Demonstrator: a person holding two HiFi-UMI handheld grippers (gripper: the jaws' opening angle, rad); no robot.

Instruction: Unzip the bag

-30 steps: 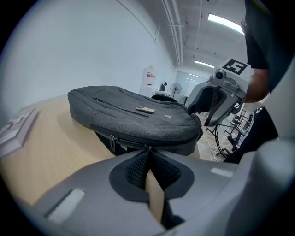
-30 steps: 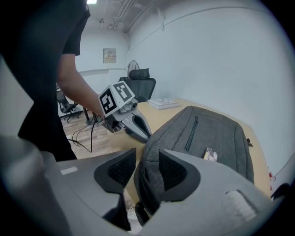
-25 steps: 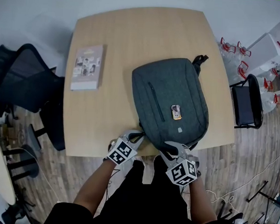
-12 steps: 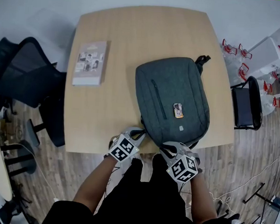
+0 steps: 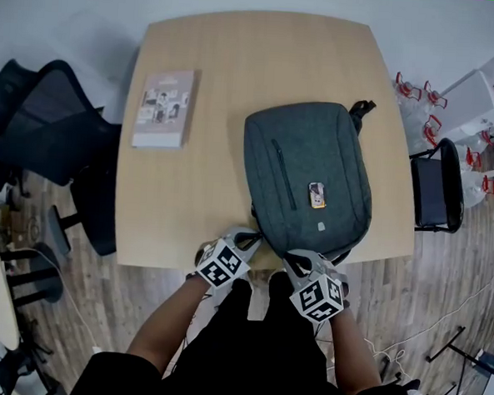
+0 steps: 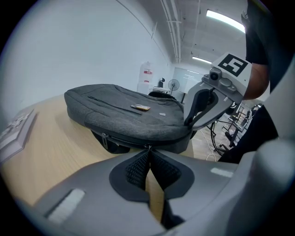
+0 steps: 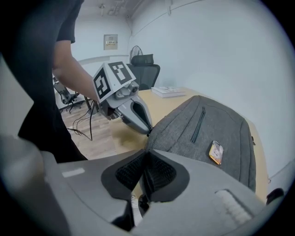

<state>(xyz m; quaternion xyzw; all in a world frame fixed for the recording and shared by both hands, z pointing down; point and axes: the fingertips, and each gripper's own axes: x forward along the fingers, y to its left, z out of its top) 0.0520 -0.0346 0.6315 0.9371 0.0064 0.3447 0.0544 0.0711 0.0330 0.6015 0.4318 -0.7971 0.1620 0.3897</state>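
A grey backpack point(image 5: 307, 175) lies flat on the wooden table point(image 5: 205, 56), its lower end at the near edge. My left gripper point(image 5: 249, 238) is at the bag's near left corner. In the left gripper view it point(image 6: 148, 150) is shut, with a small metal zipper pull point(image 6: 148, 146) at its tips. My right gripper point(image 5: 297, 258) is at the bag's near edge, a short way to the right. Its jaws point(image 7: 147, 153) are closing and almost meet on the grey fabric of that edge. A second zipper pull point(image 6: 105, 140) hangs further left.
A small orange tag point(image 5: 316, 195) sits on top of the bag. A book point(image 5: 164, 108) lies at the table's left side. A black office chair point(image 5: 42, 130) stands left of the table, another chair point(image 5: 435, 191) and water bottles point(image 5: 412, 90) to the right.
The two grippers have drawn slightly closer together at the bag's near edge. The bag has not moved on the table.
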